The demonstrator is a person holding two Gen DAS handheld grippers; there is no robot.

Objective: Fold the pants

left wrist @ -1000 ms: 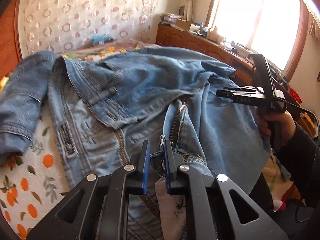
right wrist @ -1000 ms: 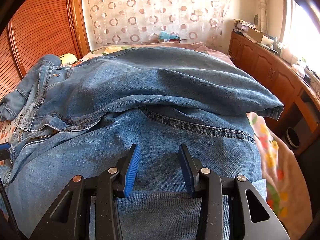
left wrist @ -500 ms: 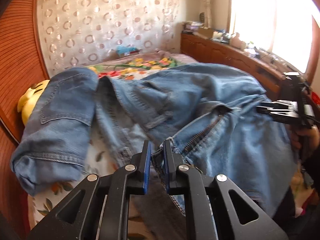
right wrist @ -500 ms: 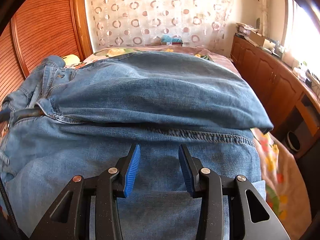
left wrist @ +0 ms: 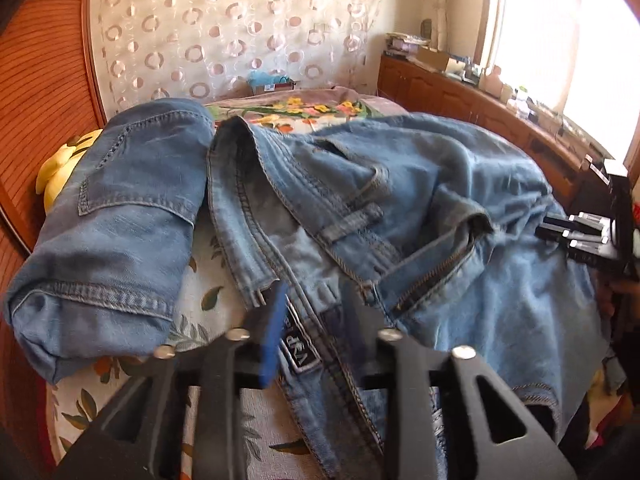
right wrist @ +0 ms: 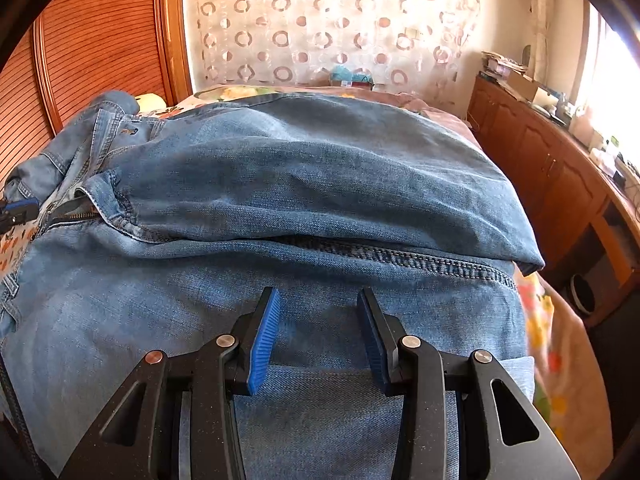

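Note:
Blue jeans [left wrist: 440,168] lie spread on the bed, fly unzipped and waistband turned toward me. My left gripper [left wrist: 316,292] is over the waistband near its label. Its jaws are opening, and the waistband edge lies loose between them, not pinched. In the right wrist view the two legs of the jeans [right wrist: 320,168] lie side by side across the bed. My right gripper [right wrist: 318,294] hovers open over the near leg, gripping nothing. Its black body [left wrist: 580,236] shows at the right of the left wrist view, in a person's hand. The left gripper's blue tip [right wrist: 16,210] shows at the far left.
A folded denim bundle [left wrist: 120,220] lies left of the jeans on the floral sheet [left wrist: 200,308], with a yellow plush toy [left wrist: 60,168] behind it. A ribbed wooden panel [right wrist: 100,40] bounds the left. A wooden cabinet [right wrist: 540,152] with clutter runs along the right, under the window.
The left gripper pulled the pinched fly edge to the left, then spread its jaws and let the denim go. The right gripper has stayed put and open.

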